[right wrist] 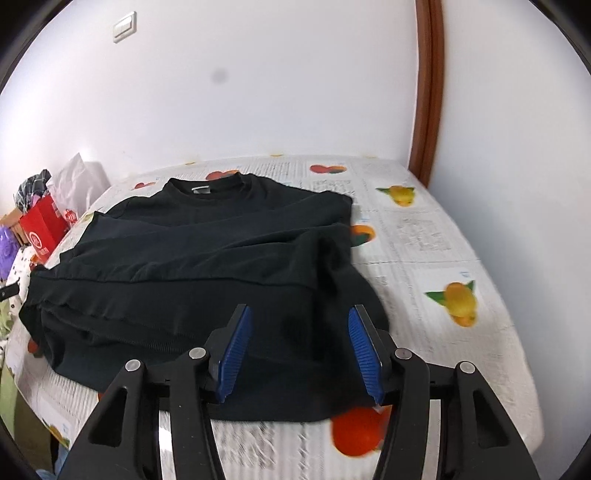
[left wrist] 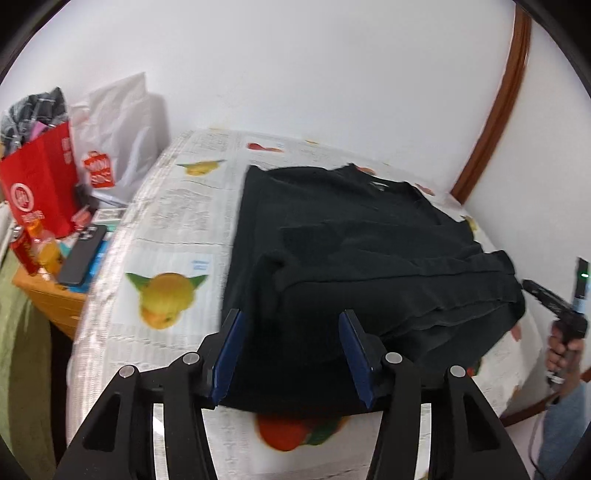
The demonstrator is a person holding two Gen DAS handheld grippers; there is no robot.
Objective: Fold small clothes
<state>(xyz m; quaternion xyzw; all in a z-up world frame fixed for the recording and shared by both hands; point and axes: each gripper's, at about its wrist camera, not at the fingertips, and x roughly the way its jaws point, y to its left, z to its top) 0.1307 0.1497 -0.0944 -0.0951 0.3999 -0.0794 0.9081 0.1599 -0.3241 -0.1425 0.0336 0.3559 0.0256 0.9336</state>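
Note:
A black sweatshirt (left wrist: 369, 258) lies partly folded on a table covered with a fruit-print cloth (left wrist: 170, 229), collar at the far side. My left gripper (left wrist: 291, 321) is open and empty, its blue pads (left wrist: 231, 350) just above the garment's near edge. In the right wrist view the same sweatshirt (right wrist: 207, 266) lies with its sleeve folded across the body. My right gripper (right wrist: 299, 317) is open and empty over the garment's near right corner. The right gripper's handle, held by a hand, shows at the right edge of the left wrist view (left wrist: 565, 314).
A red paper bag (left wrist: 40, 184), a white plastic bag (left wrist: 118, 136), a black phone (left wrist: 83, 254) and small items sit on a wooden stand left of the table. A white wall and a brown door frame (right wrist: 428, 88) stand behind. A light switch (right wrist: 125, 25) is on the wall.

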